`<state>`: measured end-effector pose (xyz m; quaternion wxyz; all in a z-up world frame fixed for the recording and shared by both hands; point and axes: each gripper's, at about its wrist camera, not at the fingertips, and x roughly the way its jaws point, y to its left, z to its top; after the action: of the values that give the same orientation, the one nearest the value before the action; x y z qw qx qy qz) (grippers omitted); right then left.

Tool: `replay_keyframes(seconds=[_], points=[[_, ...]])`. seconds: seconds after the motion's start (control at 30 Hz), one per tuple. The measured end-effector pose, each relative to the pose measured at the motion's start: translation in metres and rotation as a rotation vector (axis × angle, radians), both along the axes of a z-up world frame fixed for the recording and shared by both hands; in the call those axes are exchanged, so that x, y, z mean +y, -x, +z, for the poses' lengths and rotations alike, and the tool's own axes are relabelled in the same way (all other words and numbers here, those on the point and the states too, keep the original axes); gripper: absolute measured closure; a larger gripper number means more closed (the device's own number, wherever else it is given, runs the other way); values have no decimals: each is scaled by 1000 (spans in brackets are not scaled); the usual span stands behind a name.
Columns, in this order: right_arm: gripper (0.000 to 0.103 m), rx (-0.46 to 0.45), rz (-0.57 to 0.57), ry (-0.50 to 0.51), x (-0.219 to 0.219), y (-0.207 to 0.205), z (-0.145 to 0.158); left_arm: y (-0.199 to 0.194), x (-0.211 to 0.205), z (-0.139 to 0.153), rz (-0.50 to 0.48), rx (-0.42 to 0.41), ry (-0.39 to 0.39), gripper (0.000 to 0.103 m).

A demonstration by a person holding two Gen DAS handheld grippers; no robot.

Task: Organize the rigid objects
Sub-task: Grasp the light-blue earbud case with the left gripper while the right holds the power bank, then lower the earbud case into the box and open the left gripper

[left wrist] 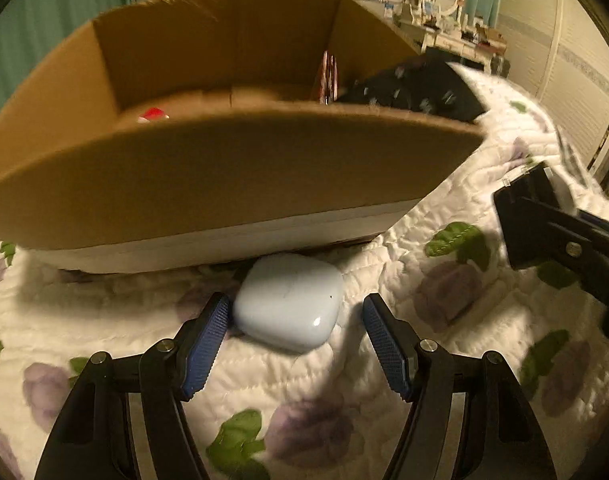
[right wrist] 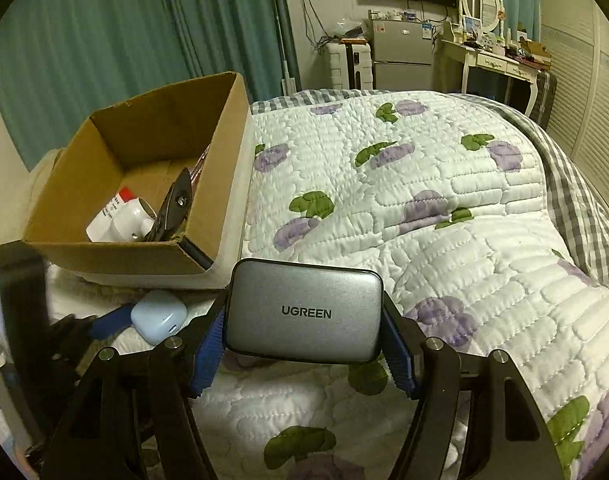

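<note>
A pale blue earbud case (left wrist: 290,306) lies on the quilt just in front of the cardboard box (left wrist: 240,176). My left gripper (left wrist: 296,312) is open, its blue pads on either side of the case, not touching it. The case also shows in the right wrist view (right wrist: 158,316) beside the box (right wrist: 116,256). My right gripper (right wrist: 304,344) is shut on a grey UGREEN charger (right wrist: 304,310), held above the quilt to the right of the box. The right gripper with the charger shows in the left wrist view (left wrist: 544,224).
The box holds black pliers (right wrist: 172,208), a white tube with a red cap (right wrist: 118,212) and a red packet (left wrist: 326,76). A dark cloth (left wrist: 416,88) lies behind the box. A flowered quilt (right wrist: 424,200) covers the bed. A dresser (right wrist: 492,60) and fridge (right wrist: 402,54) stand beyond.
</note>
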<state>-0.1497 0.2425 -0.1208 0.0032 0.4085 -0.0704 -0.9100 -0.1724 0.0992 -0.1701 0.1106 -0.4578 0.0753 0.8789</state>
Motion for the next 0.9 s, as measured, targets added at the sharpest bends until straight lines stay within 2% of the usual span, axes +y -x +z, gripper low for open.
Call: replay_keyframes(seconds=[0.1,0.13,0.17,0.2,0.3,0.47,0.73,0.9], points=[[35,-4,1,-11,-3,0,-2,0,1,-1,-11,5,-7,36],[35,-4,2,-15,-4,0,-1,-1,0,1,-12,11,-15,48],[35,-3,2,-19,-4,-1,-1,-3,-1,3,-19,11,-31,51],[35,0,4,-25,-5,-2,0,-5,-2,5,-25,13,-46,51],[35,10,14,-35,-8,-6,6,-16,-4,16,-18,39,-19,52],[35,46,33,-61,-12,-20,24,-43,-14,48,7,88,-50,52],[35,155,98,-81,-21,-43,85,-69,-37,120,50,203,-69,52],[35,219,198,-61,-31,-38,127,-64,-42,163,72,276,-66,52]])
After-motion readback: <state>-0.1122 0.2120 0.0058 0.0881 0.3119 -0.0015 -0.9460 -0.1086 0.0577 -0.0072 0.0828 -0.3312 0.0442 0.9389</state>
